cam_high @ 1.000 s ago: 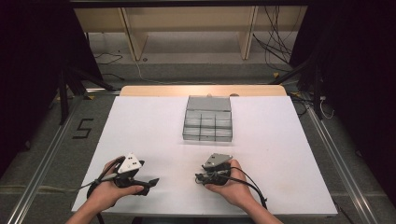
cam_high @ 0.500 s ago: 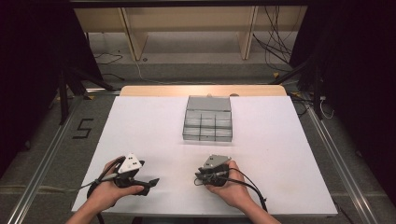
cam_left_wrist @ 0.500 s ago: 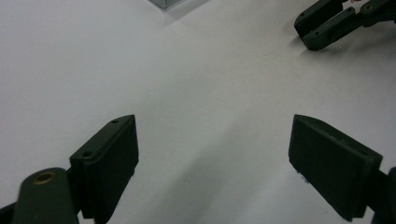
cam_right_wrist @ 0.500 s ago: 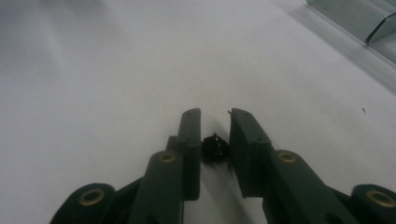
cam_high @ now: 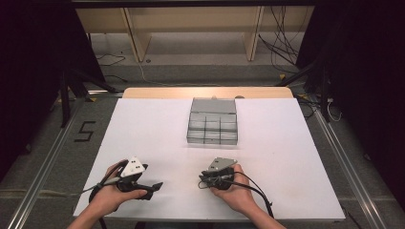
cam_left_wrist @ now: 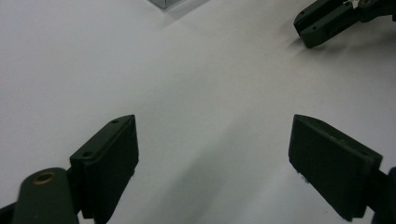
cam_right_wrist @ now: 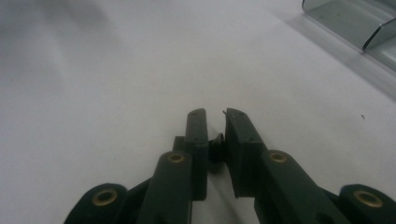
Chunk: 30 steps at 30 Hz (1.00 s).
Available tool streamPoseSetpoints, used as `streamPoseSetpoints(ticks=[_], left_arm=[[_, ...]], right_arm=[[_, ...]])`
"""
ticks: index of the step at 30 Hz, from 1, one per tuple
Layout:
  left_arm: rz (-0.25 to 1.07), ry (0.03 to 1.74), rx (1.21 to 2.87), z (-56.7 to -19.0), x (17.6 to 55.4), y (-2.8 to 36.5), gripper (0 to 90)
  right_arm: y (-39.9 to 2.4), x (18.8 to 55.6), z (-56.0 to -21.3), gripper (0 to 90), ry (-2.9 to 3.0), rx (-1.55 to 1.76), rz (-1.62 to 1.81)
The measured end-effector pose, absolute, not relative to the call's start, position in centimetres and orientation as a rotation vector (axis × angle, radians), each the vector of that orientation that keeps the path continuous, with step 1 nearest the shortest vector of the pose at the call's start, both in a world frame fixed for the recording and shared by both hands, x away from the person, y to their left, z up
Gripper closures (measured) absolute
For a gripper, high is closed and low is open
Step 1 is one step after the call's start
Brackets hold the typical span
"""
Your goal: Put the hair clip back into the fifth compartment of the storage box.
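A person holds both grippers low over the white table top (cam_high: 157,138), near its front edge. The left gripper (cam_high: 154,186) points right; its jaws stand wide apart in the left gripper view (cam_left_wrist: 212,158), with bare table between them. The right gripper (cam_high: 202,181) points left toward it and also shows in the left gripper view (cam_left_wrist: 306,30). Its jaws (cam_right_wrist: 215,116) have just been closing and now stand shut, almost touching. A small dark bit sits between them near their base; I cannot tell what it is.
A clear plastic organizer box (cam_high: 213,122) with several compartments stands at the middle back of the table, its lid raised behind it. A corner of it shows in the right gripper view (cam_right_wrist: 355,18). Cables trail from both grippers toward the front edge.
The right gripper's jaws have drawn together. Both hands have kept their places, and the left gripper stays wide open.
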State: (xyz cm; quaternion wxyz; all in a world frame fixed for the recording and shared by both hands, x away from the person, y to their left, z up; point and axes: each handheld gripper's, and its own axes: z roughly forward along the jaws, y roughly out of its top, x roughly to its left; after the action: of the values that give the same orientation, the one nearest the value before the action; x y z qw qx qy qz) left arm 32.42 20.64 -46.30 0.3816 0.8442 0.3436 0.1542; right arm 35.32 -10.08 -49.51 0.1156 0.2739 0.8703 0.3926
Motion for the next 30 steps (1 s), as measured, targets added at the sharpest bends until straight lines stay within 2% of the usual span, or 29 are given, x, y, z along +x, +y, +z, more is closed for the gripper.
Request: streamPoseSetpoints(ticks=[30], left_arm=[[0.396,0.877,2.153,-46.3,32.4,20.7,15.6]], right_arm=[[-10.7,35.7,-47.9,80.5,2.49,0.837,1.232]])
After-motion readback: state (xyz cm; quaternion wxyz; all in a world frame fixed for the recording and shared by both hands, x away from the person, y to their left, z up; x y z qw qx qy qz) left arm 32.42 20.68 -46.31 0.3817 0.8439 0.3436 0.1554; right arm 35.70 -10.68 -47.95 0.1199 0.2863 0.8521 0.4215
